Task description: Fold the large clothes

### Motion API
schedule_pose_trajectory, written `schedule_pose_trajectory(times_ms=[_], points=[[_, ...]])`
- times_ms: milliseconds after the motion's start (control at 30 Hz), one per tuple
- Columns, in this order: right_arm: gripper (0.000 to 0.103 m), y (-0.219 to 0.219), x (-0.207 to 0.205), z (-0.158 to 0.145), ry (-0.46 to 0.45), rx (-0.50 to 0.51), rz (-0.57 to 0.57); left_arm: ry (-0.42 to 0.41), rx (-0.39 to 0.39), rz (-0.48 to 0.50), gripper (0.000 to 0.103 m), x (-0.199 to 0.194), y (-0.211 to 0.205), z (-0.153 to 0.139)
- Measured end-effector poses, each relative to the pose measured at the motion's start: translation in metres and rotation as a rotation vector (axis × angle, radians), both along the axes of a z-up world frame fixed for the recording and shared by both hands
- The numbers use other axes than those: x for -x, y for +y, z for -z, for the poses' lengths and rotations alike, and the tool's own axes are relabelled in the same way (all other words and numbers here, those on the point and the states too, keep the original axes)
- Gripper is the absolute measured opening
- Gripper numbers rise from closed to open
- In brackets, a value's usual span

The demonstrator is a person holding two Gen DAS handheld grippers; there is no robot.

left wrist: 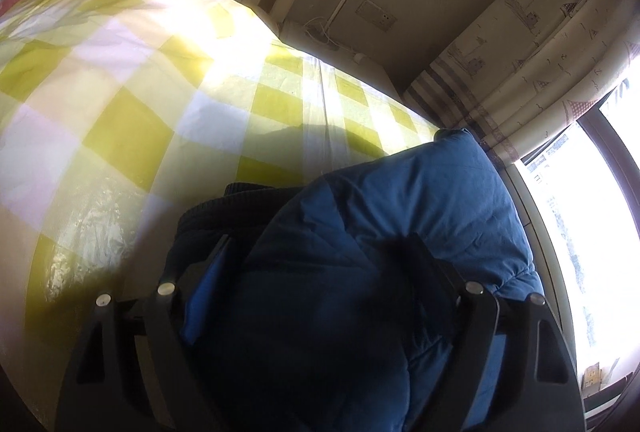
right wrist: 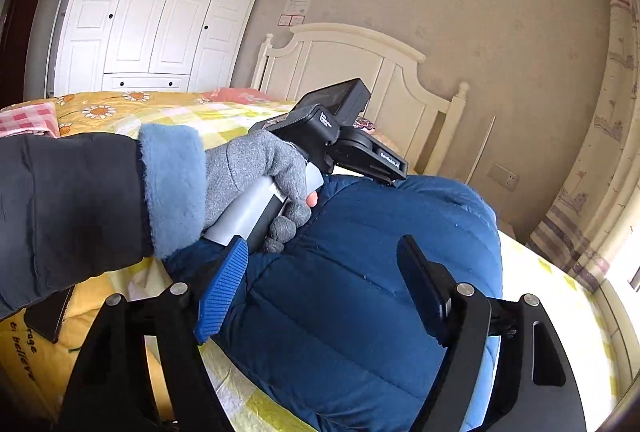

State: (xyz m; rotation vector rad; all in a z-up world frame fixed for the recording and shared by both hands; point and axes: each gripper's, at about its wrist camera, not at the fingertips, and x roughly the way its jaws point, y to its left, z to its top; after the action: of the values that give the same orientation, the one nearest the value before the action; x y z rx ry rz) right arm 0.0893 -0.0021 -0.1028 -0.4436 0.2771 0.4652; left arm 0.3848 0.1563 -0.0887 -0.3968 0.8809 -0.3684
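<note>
The puffy blue quilted jacket lies bundled on the yellow checked bed, folding seemingly nearly finished. The left gripper and the right gripper both have jaws wide apart around it at 6 o'clock, clamping nothing.

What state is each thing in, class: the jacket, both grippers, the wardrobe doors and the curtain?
Blue puffer jacket: bundled on the bed, not flat.
Left gripper: fingers wide apart, jacket bulging between them.
Right gripper: open over the jacket.
Wardrobe doors: closed.
Curtain: drawn aside, gathered.
</note>
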Motion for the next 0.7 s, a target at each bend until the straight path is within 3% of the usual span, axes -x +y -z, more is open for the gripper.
schedule_pose_trajectory(times_ms=[67,133,200,333,433,567,700], points=[[0.073,0.009,-0.016,0.022,0.099,0.043,-0.001,-0.001,0.003,0.003,0.084,0.0,0.0,0.0],[0.077,0.016,-0.012,0.043,0.009,0.107,0.009,-0.005,-0.007,0.011,0.084,-0.001,-0.001,-0.001],[0.077,0.018,-0.011,0.045,-0.011,0.129,0.008,-0.013,-0.038,0.011,0.084,0.001,-0.003,-0.006],[0.077,0.013,-0.008,0.045,0.0,0.117,0.006,-0.118,-0.267,-0.063,0.083,0.031,-0.019,-0.04],[0.077,0.011,-0.007,0.043,0.009,0.103,0.006,-0.238,-0.33,-0.096,0.087,0.075,-0.023,-0.065],[0.078,0.009,-0.005,0.04,0.026,0.075,-0.002,-0.29,-0.507,-0.082,0.09,0.1,-0.045,-0.045],[0.077,0.01,0.007,0.03,0.038,0.112,-0.016,-0.289,-0.462,-0.098,0.095,0.095,-0.038,-0.033]])
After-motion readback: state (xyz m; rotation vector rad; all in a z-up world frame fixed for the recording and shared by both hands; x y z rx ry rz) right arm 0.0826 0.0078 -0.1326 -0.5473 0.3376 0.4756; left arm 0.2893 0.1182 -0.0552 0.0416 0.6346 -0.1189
